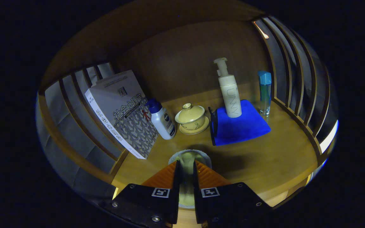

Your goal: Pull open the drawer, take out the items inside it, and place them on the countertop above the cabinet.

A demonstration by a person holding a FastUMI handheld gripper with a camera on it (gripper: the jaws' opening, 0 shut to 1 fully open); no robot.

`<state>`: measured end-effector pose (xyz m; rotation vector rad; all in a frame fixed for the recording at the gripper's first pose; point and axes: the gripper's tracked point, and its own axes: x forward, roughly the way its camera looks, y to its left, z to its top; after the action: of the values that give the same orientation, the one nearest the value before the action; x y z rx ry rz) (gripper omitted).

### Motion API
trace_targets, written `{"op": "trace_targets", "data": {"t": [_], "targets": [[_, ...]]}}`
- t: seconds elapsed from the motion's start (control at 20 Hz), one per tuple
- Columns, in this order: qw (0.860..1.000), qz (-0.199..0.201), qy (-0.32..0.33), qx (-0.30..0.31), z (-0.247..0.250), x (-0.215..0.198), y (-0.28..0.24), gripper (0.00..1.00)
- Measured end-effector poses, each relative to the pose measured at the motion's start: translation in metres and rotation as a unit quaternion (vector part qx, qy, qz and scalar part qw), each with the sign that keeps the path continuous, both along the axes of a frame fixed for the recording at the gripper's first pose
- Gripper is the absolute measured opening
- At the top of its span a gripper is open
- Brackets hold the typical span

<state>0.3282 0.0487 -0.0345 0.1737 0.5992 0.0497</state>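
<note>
My gripper [186, 164] is over the wooden countertop [265, 158], its fingers nearly together and pressing on a pale round item with a grey rim [188, 154]; what it is I cannot tell. Most of that item is hidden by the fingers. Beyond them on the countertop stand a white bottle with a blue cap [162, 119], a cream lidded tea bowl on a saucer [191, 117], and a folded blue cloth [241, 124]. A cream pump bottle [230, 91] stands upright on the cloth.
A large book [122, 114] leans against the slatted rail [74, 110] left of the white bottle. A clear bottle with a blue cap [265, 91] stands by the right-hand slats [293, 82]. A brown back wall closes the far side.
</note>
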Motion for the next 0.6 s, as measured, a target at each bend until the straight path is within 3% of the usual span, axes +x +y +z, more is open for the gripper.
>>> {"op": "trace_targets", "data": {"t": [0.25,0.5,0.6], "targets": [[1.0,-0.003,-0.008,-0.011,0.003,-0.003,0.004,0.59],[0.995,0.026,-0.08,-0.053,0.033,-0.043,0.016,0.96],[0.991,0.041,-0.113,-0.064,0.042,-0.069,0.025,0.95]]}}
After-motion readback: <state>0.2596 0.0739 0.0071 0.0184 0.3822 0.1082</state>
